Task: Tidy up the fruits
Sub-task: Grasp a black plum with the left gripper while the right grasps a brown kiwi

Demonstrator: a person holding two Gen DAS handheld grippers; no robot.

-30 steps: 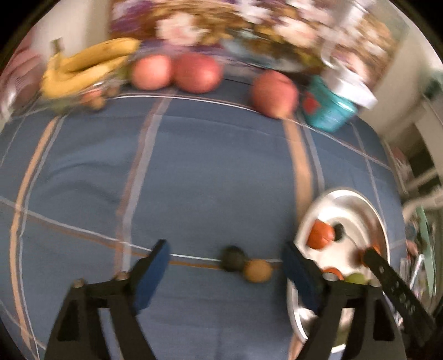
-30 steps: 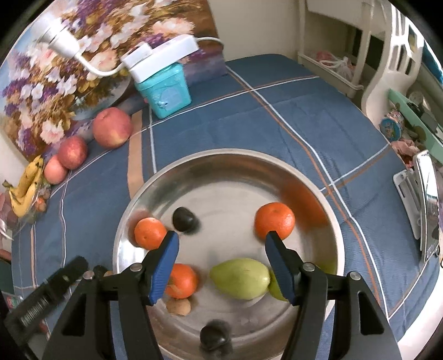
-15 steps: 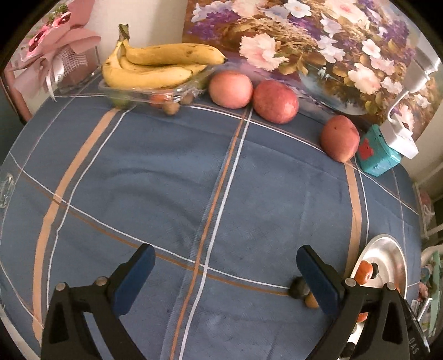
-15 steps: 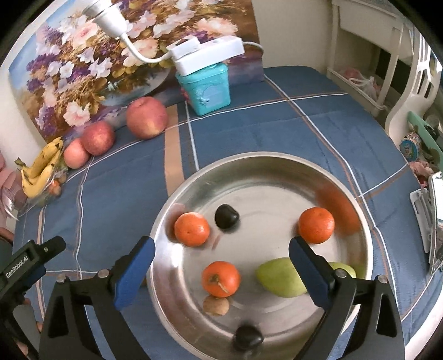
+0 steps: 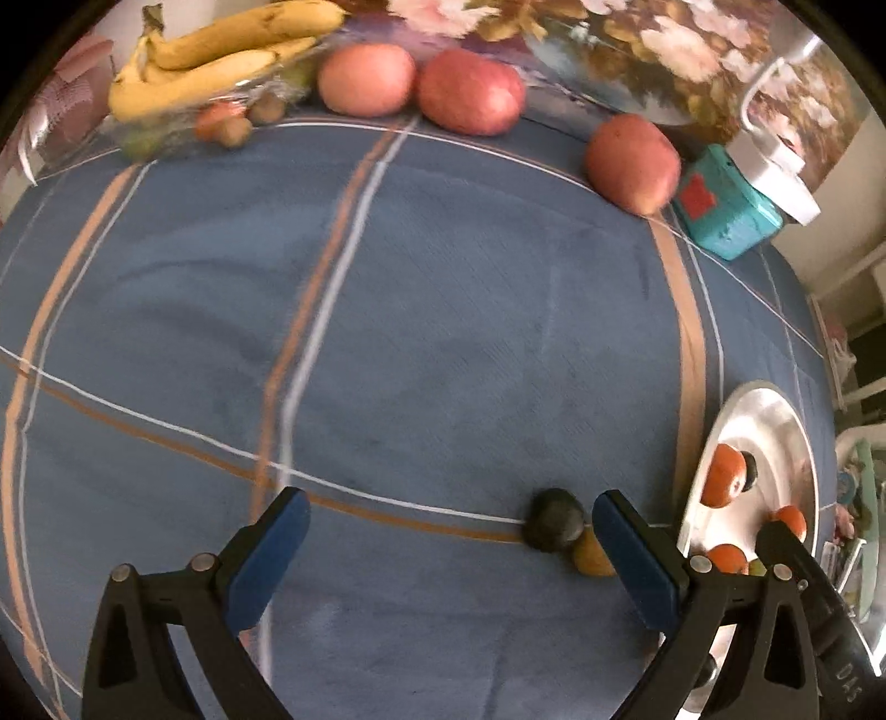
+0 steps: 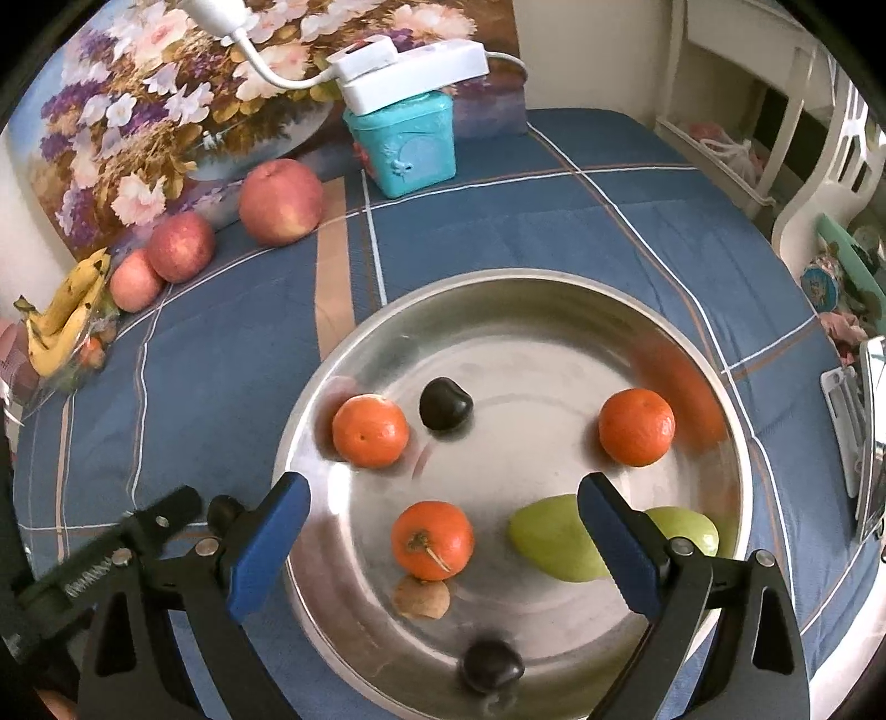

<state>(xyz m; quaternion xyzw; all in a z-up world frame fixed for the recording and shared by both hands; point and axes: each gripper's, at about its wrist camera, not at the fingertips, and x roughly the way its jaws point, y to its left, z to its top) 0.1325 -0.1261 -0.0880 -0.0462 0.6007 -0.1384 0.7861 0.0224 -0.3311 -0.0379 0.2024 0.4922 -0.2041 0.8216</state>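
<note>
A steel plate [image 6: 554,299] holds three oranges [image 6: 370,430], two dark plums [image 6: 444,403], a green pear [image 6: 554,538] and a small brown fruit [image 6: 421,597]. My right gripper [image 6: 440,531] is open and empty above the plate. In the left wrist view a dark plum [image 5: 552,519] and a small brown fruit [image 5: 590,556] lie on the blue cloth, left of the plate [image 5: 775,410]. My left gripper [image 5: 451,545] is open and empty; its right finger is next to the two fruits.
Three apples [image 5: 470,91] and a banana bunch [image 5: 221,50] line the back edge of the table. A teal box [image 6: 407,144] with a white power strip stands at the back. White furniture is to the right.
My left gripper moved down and right toward the plum and brown fruit, after swinging left. My right gripper opened wider and drew back above the plate.
</note>
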